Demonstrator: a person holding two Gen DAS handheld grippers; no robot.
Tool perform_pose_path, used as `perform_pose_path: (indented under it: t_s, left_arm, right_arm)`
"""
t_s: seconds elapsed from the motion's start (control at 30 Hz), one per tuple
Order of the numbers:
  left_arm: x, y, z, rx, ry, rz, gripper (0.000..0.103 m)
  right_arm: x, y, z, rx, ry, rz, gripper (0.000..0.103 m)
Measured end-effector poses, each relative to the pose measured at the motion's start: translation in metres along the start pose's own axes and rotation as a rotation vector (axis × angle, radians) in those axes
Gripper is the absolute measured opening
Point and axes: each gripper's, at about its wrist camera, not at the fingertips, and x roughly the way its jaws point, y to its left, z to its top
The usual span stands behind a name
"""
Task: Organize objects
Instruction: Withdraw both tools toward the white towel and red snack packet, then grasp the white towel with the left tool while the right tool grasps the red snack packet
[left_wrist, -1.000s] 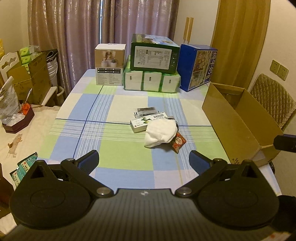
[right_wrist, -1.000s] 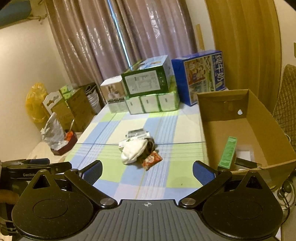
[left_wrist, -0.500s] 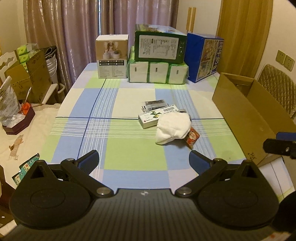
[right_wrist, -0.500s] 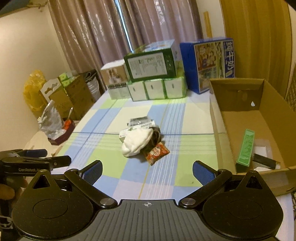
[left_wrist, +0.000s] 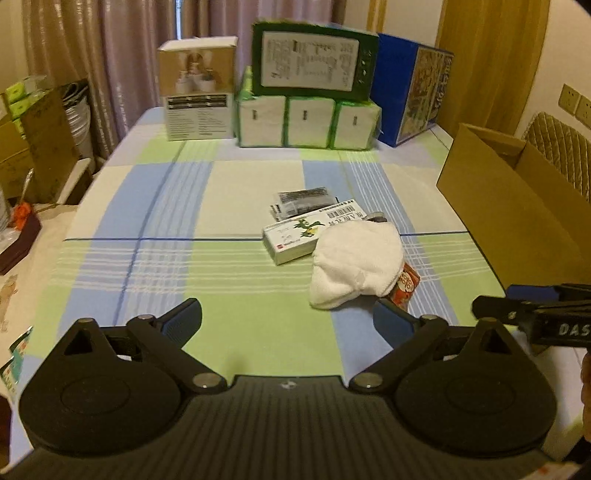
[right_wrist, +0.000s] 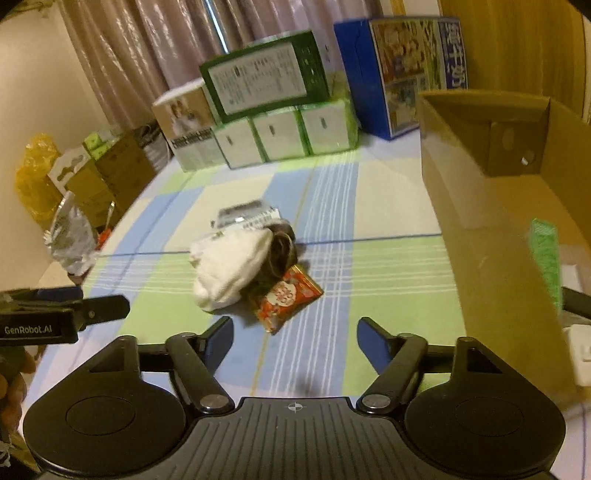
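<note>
A small heap lies mid-table: a white cloth, a red snack packet, a white carton with a barcode, a dark flat packet and a brown tangle. An open cardboard box stands on the right and holds a green carton. My left gripper is open, short of the heap on its near left. My right gripper is open just before the snack packet. Neither holds anything.
Stacked boxes line the table's far edge: a beige box, a green box on white-green packs, a blue box. Cartons and bags crowd the floor at left. A quilted chair stands behind the cardboard box.
Both grippers have moved forward and lower toward the heap, which now looks larger. The right gripper's jaws have narrowed somewhat. Nothing has been picked up.
</note>
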Motion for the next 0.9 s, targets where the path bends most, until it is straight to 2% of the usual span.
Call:
perform_pose_path:
  t_s: [0.13,0.33,0.5,0.7,0.77,0.9]
  left_arm:
    - [0.031,-0.006,0.006,0.022,0.017,-0.044,0.089]
    - [0.065,-0.018,0.015,0.057,0.023,-0.150,0.089]
    - [0.095,-0.027,0.020,0.072,0.062,-0.191,0.088]
    - [0.111,-0.027,0.020,0.060,0.113,-0.215,0.063]
    - [0.107,-0.026,0.020,0.060,0.113,-0.216,0.046]
    - [0.089,-0.016,0.018,0.063,0.109,-0.160,0.033]
  right_arm:
    - [0.021,-0.007,0.002,-0.009,0.020,-0.004,0.064]
    - [0.037,-0.020,0.009,0.012,0.037,-0.025,0.063]
    - [0.043,-0.024,0.014,0.008,0.038,-0.037,0.063]
    - [0.047,-0.024,0.016,0.006,0.042,-0.026,0.063]
    - [0.050,-0.023,0.018,-0.003,0.045,-0.023,0.063]
    - [0.057,-0.018,0.019,-0.023,0.053,-0.005,0.063]
